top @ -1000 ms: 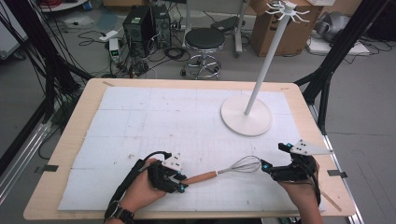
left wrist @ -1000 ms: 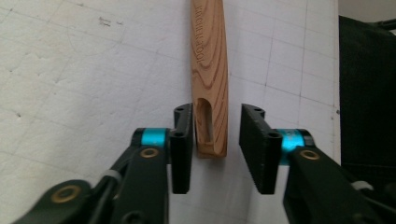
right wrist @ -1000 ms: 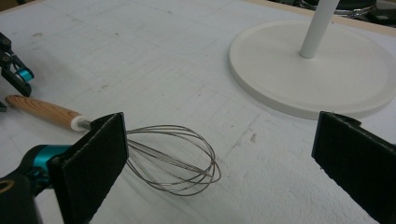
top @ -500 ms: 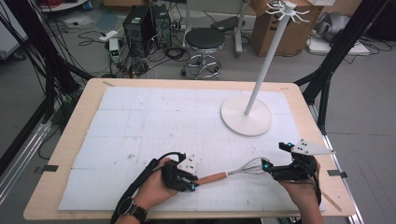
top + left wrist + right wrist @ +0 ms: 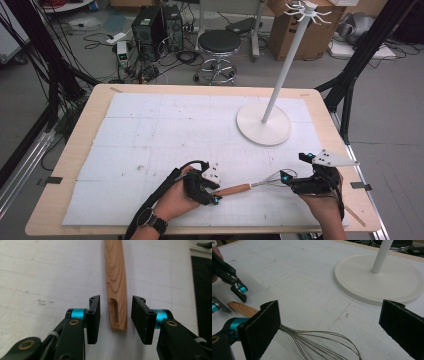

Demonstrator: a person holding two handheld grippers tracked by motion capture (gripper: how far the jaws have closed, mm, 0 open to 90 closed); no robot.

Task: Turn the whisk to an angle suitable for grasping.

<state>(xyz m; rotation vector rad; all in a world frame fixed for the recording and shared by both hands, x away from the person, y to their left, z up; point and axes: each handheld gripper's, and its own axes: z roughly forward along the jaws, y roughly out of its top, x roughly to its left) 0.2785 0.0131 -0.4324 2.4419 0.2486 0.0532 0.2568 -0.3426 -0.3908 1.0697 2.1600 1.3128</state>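
A whisk lies flat on the white mat, its wooden handle [image 5: 235, 189] pointing left and its wire head [image 5: 270, 181] pointing right. My left gripper [image 5: 216, 192] straddles the handle's end [image 5: 115, 272]. Its jaws have just been opening, and a small gap shows on each side of the wood, so the left gripper [image 5: 115, 315] is open. My right gripper [image 5: 294, 166] stands wide open at the wire head [image 5: 322, 340], with the wires low between its jaws and untouched. In the right gripper view, the handle [image 5: 242, 308] and the left gripper [image 5: 229, 300] appear at far left.
A white stand with a round base [image 5: 263, 125] and a tall pole [image 5: 285, 65] topped by hooks sits at the back right of the mat. The base [image 5: 372, 282] lies just beyond my right gripper. The wooden table edge [image 5: 70, 150] frames the mat.
My left hand has slid to the right with the whisk, bringing the wire head closer to the right gripper. The left jaws have parted off the handle. The right hand has stayed still.
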